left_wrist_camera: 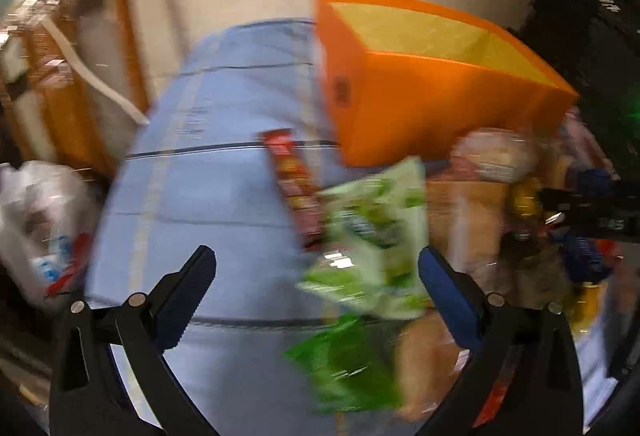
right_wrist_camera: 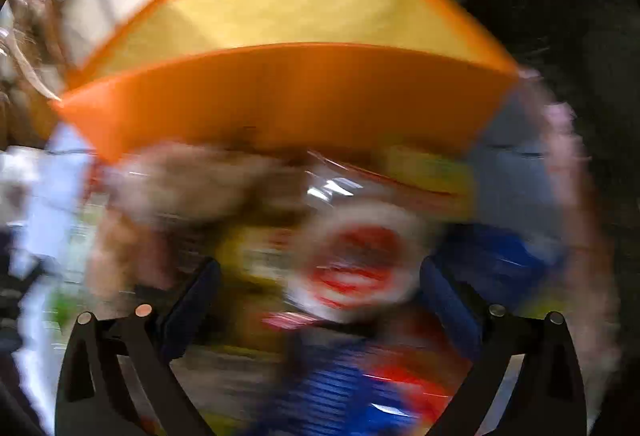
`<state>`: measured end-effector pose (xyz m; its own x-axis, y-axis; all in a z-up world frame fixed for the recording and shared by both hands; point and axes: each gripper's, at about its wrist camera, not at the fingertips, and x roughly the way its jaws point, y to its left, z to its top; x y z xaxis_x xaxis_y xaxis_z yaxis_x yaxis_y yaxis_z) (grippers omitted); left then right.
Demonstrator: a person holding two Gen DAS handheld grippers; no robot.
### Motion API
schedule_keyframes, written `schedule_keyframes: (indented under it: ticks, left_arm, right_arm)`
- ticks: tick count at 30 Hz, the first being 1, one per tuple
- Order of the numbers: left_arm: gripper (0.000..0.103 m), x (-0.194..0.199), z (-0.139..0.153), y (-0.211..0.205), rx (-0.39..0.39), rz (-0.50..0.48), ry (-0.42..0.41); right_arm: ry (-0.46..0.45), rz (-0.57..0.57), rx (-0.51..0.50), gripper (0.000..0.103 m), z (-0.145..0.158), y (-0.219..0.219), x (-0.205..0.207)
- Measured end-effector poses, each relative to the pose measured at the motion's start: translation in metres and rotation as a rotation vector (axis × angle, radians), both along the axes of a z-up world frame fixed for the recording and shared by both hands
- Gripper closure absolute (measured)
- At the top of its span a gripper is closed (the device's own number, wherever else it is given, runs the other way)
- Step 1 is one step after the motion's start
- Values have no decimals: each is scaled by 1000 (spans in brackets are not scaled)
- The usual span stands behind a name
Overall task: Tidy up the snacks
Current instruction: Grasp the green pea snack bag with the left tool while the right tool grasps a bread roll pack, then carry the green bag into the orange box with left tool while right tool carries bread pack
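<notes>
Both views are motion-blurred; fine detail on the packets cannot be read.

Left claw: the jaws stand wide apart with nothing between the pads. It hangs above a bench covered by a light blue cloth with thin dark stripes.

Orange bin: an open-topped fabric box with a yellow lining stands on the cloth at the far right of the left wrist view. No contents are visible inside it from either camera.

Snacks, left wrist view: a long red packet lies on the cloth just in front of the bin's near corner. A light green bag overlaps its near end, and a darker green bag lies nearer the camera. To the right, a heap of mixed snacks lies against the front of the bin. The right-hand tool shows as a dark shape over that heap.

Right claw: the jaws stand wide apart, empty, above the heap. A round white packet with red print lies between the two fingers in the view; contact cannot be determined. A blue and red packet lies nearer the camera, and a yellow packet lies against the bin.

Surroundings: a wooden chair and a white plastic bag are at the left, beyond the bench edge.
</notes>
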<state>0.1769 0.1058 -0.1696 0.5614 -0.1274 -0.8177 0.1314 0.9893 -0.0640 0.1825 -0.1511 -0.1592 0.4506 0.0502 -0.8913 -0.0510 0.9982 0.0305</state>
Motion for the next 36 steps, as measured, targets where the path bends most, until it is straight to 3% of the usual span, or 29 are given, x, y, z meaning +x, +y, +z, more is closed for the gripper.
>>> schedule_keyframes:
  ticks: [2,3,5,6,8,12,13,14,16,19,21,26,30,36]
  left_arm:
    - [4,8,-9,-10,21,-37,20]
    - [4,13,-19,-17,70,-56,51]
    - [4,22,-41,-26,170,-68,131]
    - [4,24,-50,-26,174,-75,151]
    - [4,26,-56,-16,74,-59,131]
    - [6,30,-56,-20,101,-82,111]
    - [17,30,-54,-21,91,-88,113]
    - [38,30,-50,-24,89,-97,102]
    - [64,30,-44,-31,128,-110,85]
    - [84,21,-42,-38,165,-147,61]
    - [85,14,-36,-38,139,-165,40]
    - [86,2,-34,-26,82,-159,42]
    - [85,-6,-29,-23,118,-149,-9]
    - [88,-20,-4,-22,90,-105,-42]
  right_arm:
    - [14,-40,-6,3,-8,4,5]
    - [17,-51,-67,3,-13,5,9]
    - [30,-78,-35,3,-18,-4,9]
    - [43,-111,26,3,-18,-15,8]
    - [63,-160,91,3,-18,-32,4]
    - [75,-156,163,7,-26,-48,4]
    - [70,-167,185,27,-27,-51,2]
    - [65,-155,212,44,-26,-51,2]
    - [70,-139,248,57,-21,-48,1]
    - [64,-129,293,83,-12,-49,-3]
    - [34,-116,279,93,-3,-49,-9]
    - [4,-76,262,94,17,-49,-30]
    - [7,-105,303,94,17,-69,-36]
    - [-79,-105,279,94,45,-68,-67]
